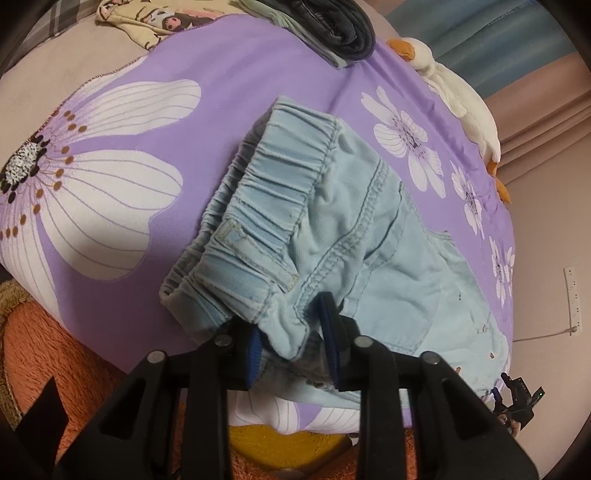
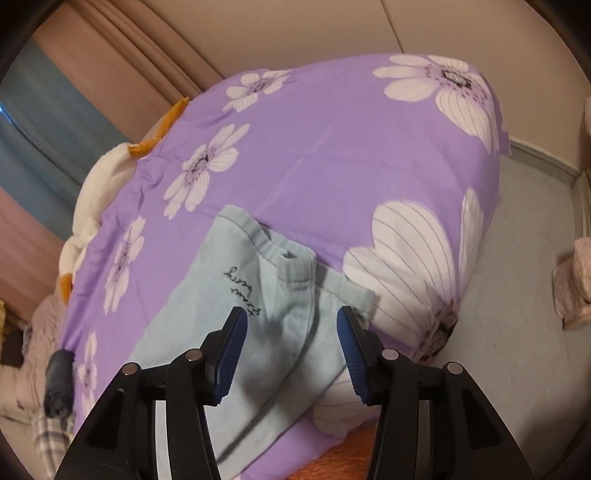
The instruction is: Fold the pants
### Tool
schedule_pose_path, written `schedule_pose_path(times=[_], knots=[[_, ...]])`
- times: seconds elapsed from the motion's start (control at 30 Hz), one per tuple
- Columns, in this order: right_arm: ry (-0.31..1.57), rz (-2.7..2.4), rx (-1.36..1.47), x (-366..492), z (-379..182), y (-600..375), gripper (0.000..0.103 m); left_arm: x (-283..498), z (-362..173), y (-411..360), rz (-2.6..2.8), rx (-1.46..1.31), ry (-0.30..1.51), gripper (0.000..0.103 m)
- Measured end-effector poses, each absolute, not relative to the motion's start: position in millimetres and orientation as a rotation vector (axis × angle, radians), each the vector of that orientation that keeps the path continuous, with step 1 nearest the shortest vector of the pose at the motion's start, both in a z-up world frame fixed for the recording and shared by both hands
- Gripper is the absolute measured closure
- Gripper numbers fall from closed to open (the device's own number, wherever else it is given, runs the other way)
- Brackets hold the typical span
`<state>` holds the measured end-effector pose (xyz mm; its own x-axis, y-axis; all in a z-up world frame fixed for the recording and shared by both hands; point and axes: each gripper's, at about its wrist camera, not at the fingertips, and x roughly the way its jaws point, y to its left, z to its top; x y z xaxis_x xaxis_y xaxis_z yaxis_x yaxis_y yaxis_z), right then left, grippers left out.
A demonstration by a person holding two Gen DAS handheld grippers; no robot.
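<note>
1. The left gripper (image 1: pixel 293 349) clamps its blue-padded fingers (image 1: pixel 330 334) on a bunched corner of the light blue denim pants (image 1: pixel 332 236), right at the end of the gathered elastic waistband (image 1: pixel 273 195).
2. The right gripper (image 2: pixel 291 352) hangs above the leg end of the same pants (image 2: pixel 229 332), its blue-padded fingers (image 2: pixel 231 352) spread wide with cloth showing between them; nothing is gripped.
3. The pants lie on the purple bedsheet printed with large white flowers (image 1: pixel 240 92), which covers a bed. In the left wrist view the waistband runs diagonally across the middle, with a belt loop and stitched seams facing up.
4. In the right wrist view dark cursive embroidery (image 2: pixel 242 291) marks the pale fabric just beyond the left finger, and a layered hem edge lies farther out on the bedsheet (image 2: pixel 332 147).
5. A white plush goose with orange beak and feet (image 1: pixel 461 99) lies along the bed's far edge; the right wrist view shows it (image 2: pixel 99 184) at the sheet's left border.
6. A folded dark grey garment (image 1: pixel 343 33) and a cream cartoon-print cloth (image 1: pixel 147 18) sit at the top of the left wrist view, well apart from the pants.
7. An orange fuzzy blanket (image 1: pixel 48 350) shows below the sheet's near edge.
</note>
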<state>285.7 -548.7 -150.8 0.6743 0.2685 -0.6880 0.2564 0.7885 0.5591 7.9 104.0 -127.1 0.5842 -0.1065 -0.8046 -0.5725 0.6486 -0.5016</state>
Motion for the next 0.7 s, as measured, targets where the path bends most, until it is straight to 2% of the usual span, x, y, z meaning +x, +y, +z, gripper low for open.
schedule_pose_path(times=[0.03, 0.07, 0.1, 0.13, 0.17, 0.33, 0.53, 0.63, 0.67, 0.7], knots=[[0.863, -0.004, 0.663, 292.3, -153.7, -547.3, 0.053, 7.2, -126.0, 104.0, 0.311, -0.847, 0.922, 0.083], [0.874, -0.025, 0.649, 297.2, -156.9, -546.0, 0.061, 6.9, -124.2, 103.9, 0.308, -0.849, 0.918, 0.086], [0.880, -0.050, 0.636, 302.6, -159.1, -545.8, 0.082, 6.1, -122.2, 103.6, 0.308, -0.848, 0.914, 0.089], [0.895, -0.075, 0.617, 306.1, -159.3, -545.7, 0.094, 4.5, -118.3, 102.8, 0.308, -0.845, 0.906, 0.089], [0.899, -0.090, 0.608, 305.0, -157.2, -547.2, 0.096, 2.3, -113.8, 101.8, 0.307, -0.840, 0.897, 0.090], [0.793, -0.074, 0.634, 278.4, -134.5, -564.1, 0.097, -5.6, -104.6, 92.0, 0.297, -0.781, 0.913, 0.090], [0.907, -0.092, 0.659, 286.4, -178.0, -572.4, 0.097, -0.3, -127.8, 95.5, 0.307, -0.779, 0.967, 0.085], [0.901, -0.110, 0.617, 286.8, -175.8, -568.2, 0.097, 3.1, -121.0, 91.6, 0.302, -0.727, 0.996, 0.084], [0.915, -0.129, 0.599, 287.5, -172.5, -566.5, 0.096, 2.5, -118.2, 91.1, 0.293, -0.725, 1.003, 0.084], [0.928, -0.144, 0.583, 287.7, -169.4, -564.9, 0.091, 1.1, -114.7, 91.4, 0.287, -0.728, 1.006, 0.082]])
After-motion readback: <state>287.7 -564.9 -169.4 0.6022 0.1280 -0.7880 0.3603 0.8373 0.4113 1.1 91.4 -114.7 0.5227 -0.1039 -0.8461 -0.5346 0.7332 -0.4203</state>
